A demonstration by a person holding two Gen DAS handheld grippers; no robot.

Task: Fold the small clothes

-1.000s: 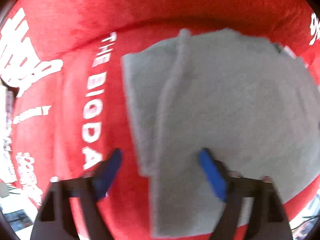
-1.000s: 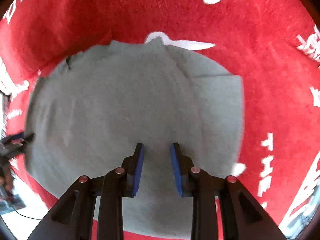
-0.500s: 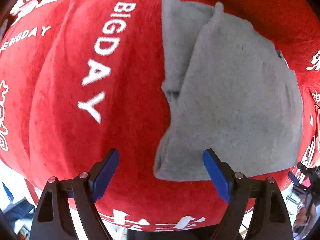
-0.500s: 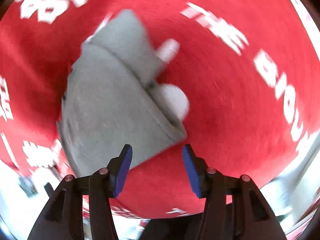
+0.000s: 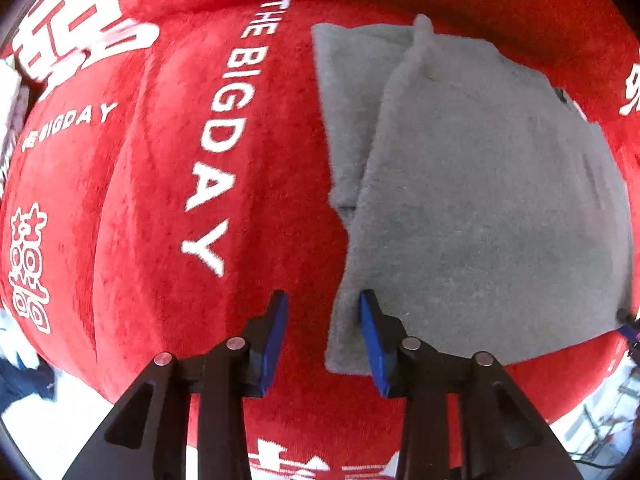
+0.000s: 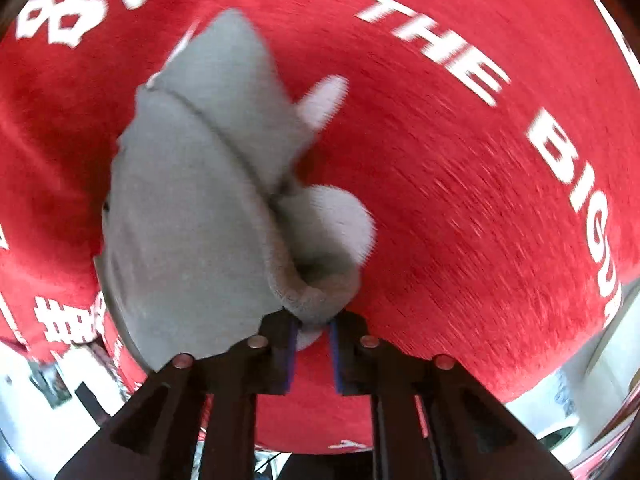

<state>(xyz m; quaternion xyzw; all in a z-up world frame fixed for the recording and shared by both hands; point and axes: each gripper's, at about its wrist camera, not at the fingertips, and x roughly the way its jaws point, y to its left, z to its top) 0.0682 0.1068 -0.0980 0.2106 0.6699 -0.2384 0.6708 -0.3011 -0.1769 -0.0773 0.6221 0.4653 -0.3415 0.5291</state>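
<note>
Red plush cloth (image 5: 152, 200) with white lettering lies under the grey garment (image 5: 480, 184) (partly folded). Closing, the right gripper (image 6: 312, 330) pinches its bunched corner; the left gripper (image 5: 324, 332), closing too, straddles its near edge, pads not yet pressing.

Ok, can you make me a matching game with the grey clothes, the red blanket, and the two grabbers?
Things:
1. grey garment
2. red cloth
3. left gripper
4. right gripper

States:
A. white letters printed on it
B. jaws closing with a bunched corner of fabric between them
C. partly folded, lying on the red surface
D. jaws closing with the garment's near edge and bare red cloth between them

Pairs: 1-C, 2-A, 3-D, 4-B
</note>
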